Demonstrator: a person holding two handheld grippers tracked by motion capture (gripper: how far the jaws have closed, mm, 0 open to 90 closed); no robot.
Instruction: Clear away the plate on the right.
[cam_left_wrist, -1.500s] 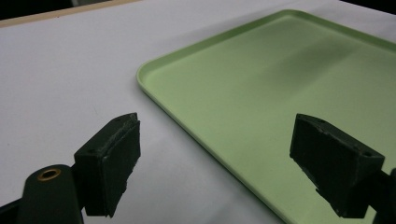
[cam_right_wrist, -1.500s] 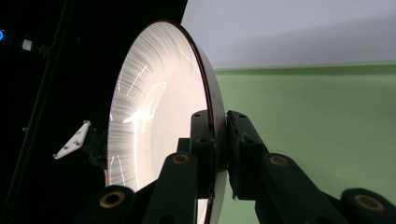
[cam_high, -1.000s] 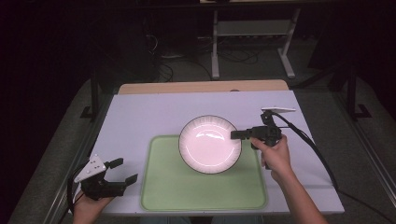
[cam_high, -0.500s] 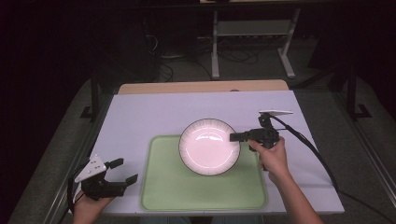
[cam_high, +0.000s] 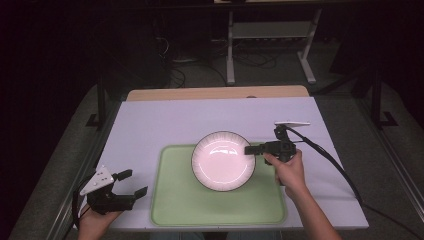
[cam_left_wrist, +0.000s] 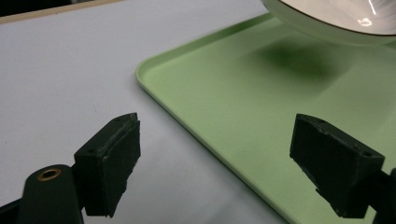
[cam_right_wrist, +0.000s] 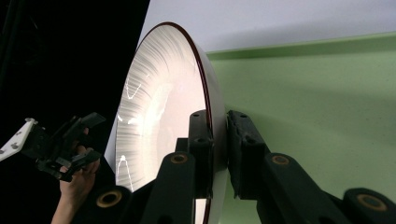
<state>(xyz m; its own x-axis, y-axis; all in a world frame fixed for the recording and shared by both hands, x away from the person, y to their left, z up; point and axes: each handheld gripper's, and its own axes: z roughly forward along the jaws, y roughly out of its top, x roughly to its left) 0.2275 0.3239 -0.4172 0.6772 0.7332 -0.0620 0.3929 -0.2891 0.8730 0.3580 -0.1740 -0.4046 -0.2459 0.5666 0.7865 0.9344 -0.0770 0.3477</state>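
I am pinching the plate (cam_high: 223, 161) by its right rim with my right tongs (cam_high: 251, 149), the jaws closed on the edge, one pad inside the rim and one under it, as the right gripper view (cam_right_wrist: 215, 140) shows close up. The plate is white with fine ribbing and a dark line around its rim (cam_right_wrist: 163, 107). It is hanging over the far part of the green tray (cam_high: 220, 207), and the left gripper view shows its underside (cam_left_wrist: 327, 21) lifted clear, casting a shadow on the tray (cam_left_wrist: 243, 107) below. My right hand (cam_high: 289, 170) is gripping the tongs' handle just off the tray's right edge, with the cable trailing away to the right over the table (cam_high: 165, 125). My left tongs (cam_high: 131, 183) are resting near the table's front left corner, just beside the tray's left edge, jaws spread wide and holding nothing; between the two pads (cam_left_wrist: 109, 163) I am seeing bare white tabletop and the tray's corner.
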